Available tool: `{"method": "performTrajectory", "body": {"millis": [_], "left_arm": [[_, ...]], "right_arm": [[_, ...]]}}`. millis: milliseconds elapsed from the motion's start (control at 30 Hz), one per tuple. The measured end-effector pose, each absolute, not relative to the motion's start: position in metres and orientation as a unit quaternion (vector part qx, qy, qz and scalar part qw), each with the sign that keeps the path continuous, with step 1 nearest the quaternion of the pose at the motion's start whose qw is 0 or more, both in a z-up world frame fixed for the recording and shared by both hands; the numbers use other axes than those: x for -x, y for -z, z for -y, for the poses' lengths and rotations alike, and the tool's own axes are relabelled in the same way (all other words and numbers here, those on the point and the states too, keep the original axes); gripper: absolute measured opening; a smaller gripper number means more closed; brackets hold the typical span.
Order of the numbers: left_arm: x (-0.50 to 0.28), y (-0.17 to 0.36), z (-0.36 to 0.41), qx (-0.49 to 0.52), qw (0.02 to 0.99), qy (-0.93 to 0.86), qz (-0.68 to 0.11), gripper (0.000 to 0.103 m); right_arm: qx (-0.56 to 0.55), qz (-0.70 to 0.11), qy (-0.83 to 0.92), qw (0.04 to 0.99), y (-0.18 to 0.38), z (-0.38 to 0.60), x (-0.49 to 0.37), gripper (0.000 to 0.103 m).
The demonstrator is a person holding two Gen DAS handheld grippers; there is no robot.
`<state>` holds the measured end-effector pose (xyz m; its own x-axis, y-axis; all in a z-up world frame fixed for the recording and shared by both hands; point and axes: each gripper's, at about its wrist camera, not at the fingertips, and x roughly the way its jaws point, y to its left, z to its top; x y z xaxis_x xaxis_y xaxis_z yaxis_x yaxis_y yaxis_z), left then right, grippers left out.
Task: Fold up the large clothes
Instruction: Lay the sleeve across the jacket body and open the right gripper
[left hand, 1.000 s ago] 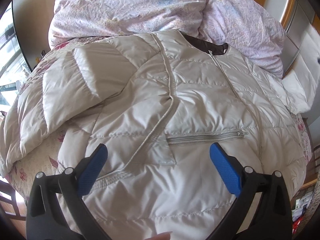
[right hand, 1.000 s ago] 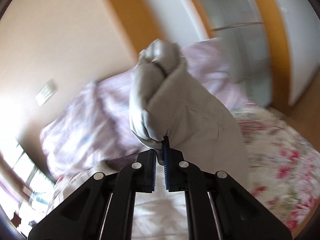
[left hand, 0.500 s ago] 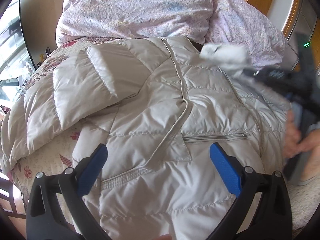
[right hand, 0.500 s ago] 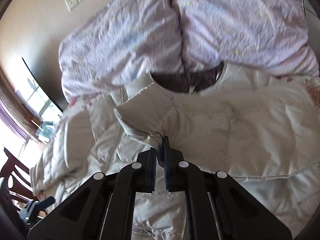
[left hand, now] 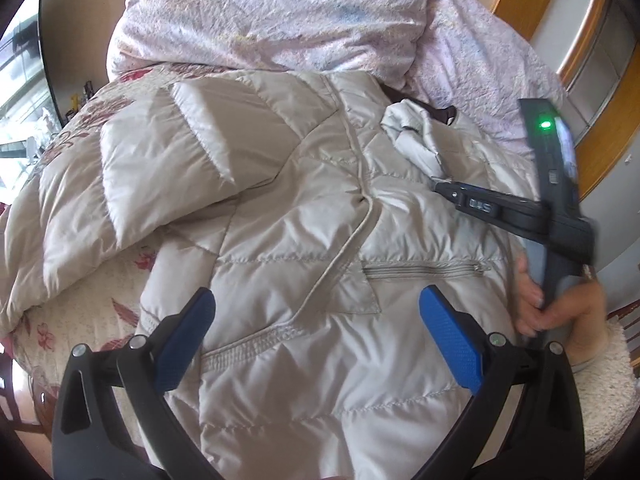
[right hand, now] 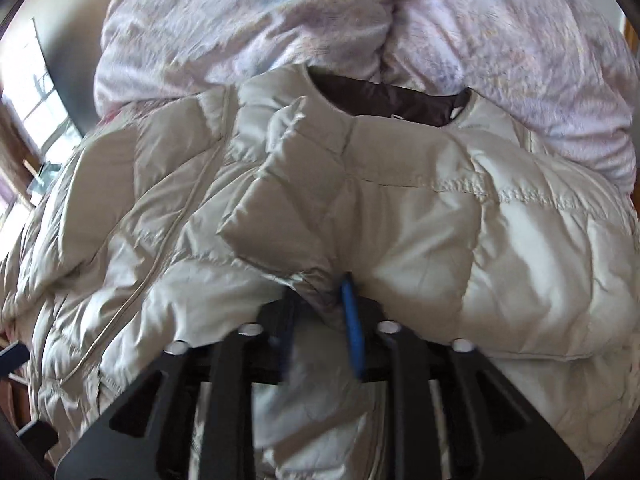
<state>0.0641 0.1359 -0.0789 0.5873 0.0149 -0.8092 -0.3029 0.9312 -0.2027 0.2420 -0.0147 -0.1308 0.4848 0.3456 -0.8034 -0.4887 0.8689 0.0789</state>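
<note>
Left wrist view: the left hand-held gripper (left hand: 316, 328) hangs over the lower front of the jacket (left hand: 280, 248) with its blue pads wide apart and nothing between them; the jacket, a pale quilted down garment, lies front-up on the bed (left hand: 80, 320), collar toward the lilac pillows (left hand: 280, 12); one sleeve (left hand: 168, 168) lies spread out to the side over the floral cover; the other sleeve's cuff (left hand: 416, 136) sits bunched on the chest near the collar, with the right hand-held gripper (left hand: 440, 186) at its edge, carried by the person's hand (left hand: 556, 304). Right wrist view: the right hand-held gripper (right hand: 320, 320) has a wad of sleeve fabric (right hand: 328, 208) between its pads; the frame is blurred there, and a gap shows between the pads, so whether the grip is firm or being let go cannot be told; the sleeve lies folded inward across the jacket's chest, below the dark collar lining (right hand: 392, 100). Judgement: the step in hand is the laying of this sleeve across the front, near its end; the next move calls for a clean release without dragging the slippery fabric back, then the same inward fold of the spread sleeve, for which the open left tool is well placed.
</note>
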Motion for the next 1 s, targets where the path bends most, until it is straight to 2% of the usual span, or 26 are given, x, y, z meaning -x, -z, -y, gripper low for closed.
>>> {"method": "performTrajectory", "body": {"millis": [33,67,233,367,500,567,1000], "left_arm": [[-0.065,0.081,-0.137,0.166,0.873,-0.092,-0.45,0.101],[-0.065,0.082,-0.137,0.169,0.871,-0.09,-0.452,0.101],[-0.063,0.082,-0.138,0.173,0.874,-0.08,-0.447,0.101],[-0.057,0.08,-0.138,0.166,0.877,-0.083,-0.444,0.101],[-0.053,0.081,-0.139,0.16,0.877,-0.083,-0.446,0.101],[-0.052,0.082,-0.14,0.153,0.875,-0.093,-0.45,0.101],[-0.027,0.084,-0.17,0.176,0.86,-0.167,-0.449,0.101]], "right_arm": [[0.071,-0.448,-0.259,0.853,0.126,0.017,-0.239,0.063],[0.061,-0.448,-0.269,0.851,0.123,0.019,-0.236,0.065],[0.012,-0.398,-0.247,0.883,0.091,0.046,-0.239,0.065],[-0.017,-0.409,-0.175,0.895,0.099,0.066,-0.271,0.065],[0.022,-0.451,-0.129,0.883,0.137,0.052,-0.295,0.068],[0.056,-0.443,-0.112,0.888,0.15,0.042,-0.296,0.069],[0.06,-0.412,-0.118,0.902,0.151,0.041,-0.291,0.073]]}}
